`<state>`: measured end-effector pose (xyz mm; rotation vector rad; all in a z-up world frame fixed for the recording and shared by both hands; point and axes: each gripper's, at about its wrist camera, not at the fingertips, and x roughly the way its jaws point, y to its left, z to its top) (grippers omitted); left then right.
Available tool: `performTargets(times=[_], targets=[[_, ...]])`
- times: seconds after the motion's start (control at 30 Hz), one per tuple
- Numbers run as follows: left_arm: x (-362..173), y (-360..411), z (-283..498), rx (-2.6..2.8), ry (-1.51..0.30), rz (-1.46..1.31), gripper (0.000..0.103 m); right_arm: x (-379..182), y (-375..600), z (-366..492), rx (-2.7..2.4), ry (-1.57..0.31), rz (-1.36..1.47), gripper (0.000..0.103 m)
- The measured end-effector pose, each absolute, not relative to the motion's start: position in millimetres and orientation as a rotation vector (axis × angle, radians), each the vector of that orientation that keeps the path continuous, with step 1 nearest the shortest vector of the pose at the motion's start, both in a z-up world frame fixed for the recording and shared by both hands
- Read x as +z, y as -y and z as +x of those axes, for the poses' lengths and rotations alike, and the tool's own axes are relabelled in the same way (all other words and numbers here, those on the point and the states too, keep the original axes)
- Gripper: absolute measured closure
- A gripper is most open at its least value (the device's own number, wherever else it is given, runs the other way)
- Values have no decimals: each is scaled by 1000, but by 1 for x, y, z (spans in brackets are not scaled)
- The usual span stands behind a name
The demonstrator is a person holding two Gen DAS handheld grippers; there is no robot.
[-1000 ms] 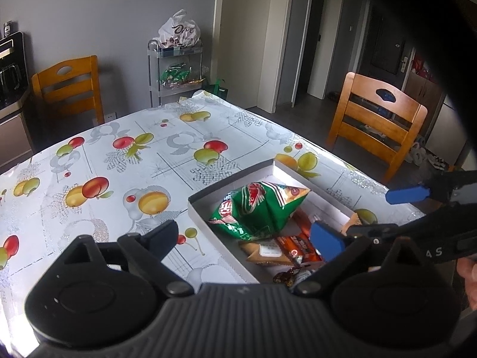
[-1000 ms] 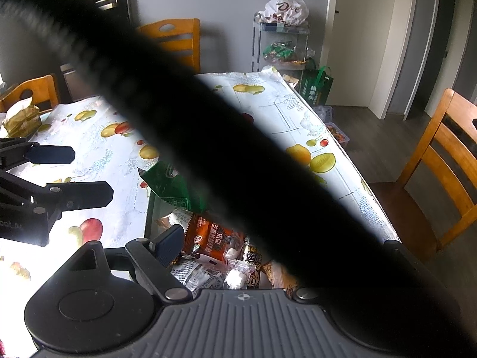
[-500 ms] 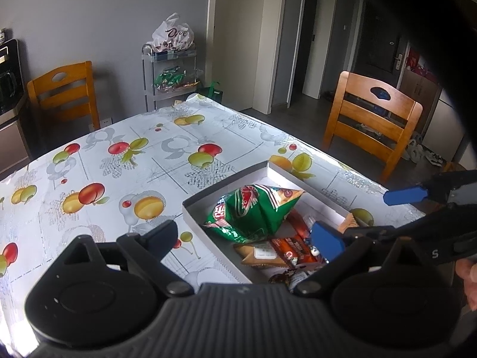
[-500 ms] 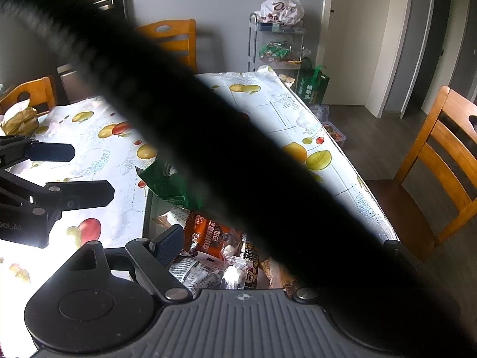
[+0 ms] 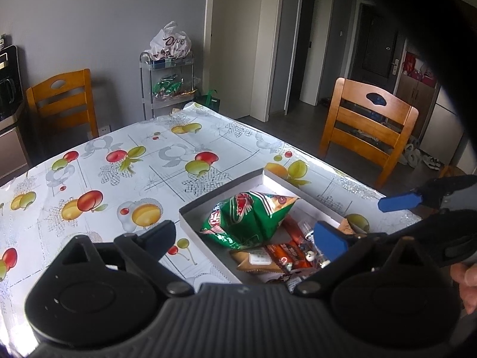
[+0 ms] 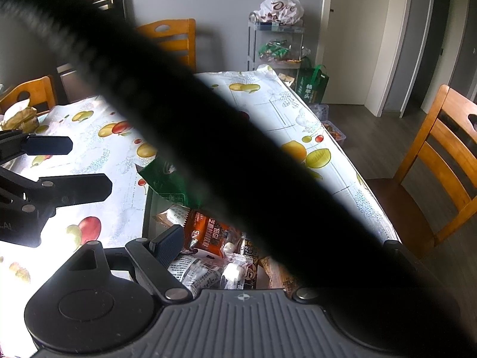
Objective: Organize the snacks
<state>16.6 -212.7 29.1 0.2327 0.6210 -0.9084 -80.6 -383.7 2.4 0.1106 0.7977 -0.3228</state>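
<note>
Overhead, both tongs gape empty above the snack box; a black cable blocks the right view.

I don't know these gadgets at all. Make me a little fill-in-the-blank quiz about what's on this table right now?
1. The big snack bag lying in the white box is mostly ____ in colour.
2. The tablecloth is printed with ____.
3. Both grippers, left and right, have their jaws ____, holding nothing.
4. The chairs around the table are made of ____.

Missing words: green; fruit; open; wood
</note>
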Motion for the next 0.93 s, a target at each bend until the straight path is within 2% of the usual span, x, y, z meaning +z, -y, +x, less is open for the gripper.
performTargets(times=[0.67, 0.93], targets=[[28, 215, 18, -906, -661, 231, 3, 3, 384, -82, -324, -797, 111, 17], [29, 213, 13, -891, -623, 226, 1, 3, 384, -82, -324, -797, 111, 17]])
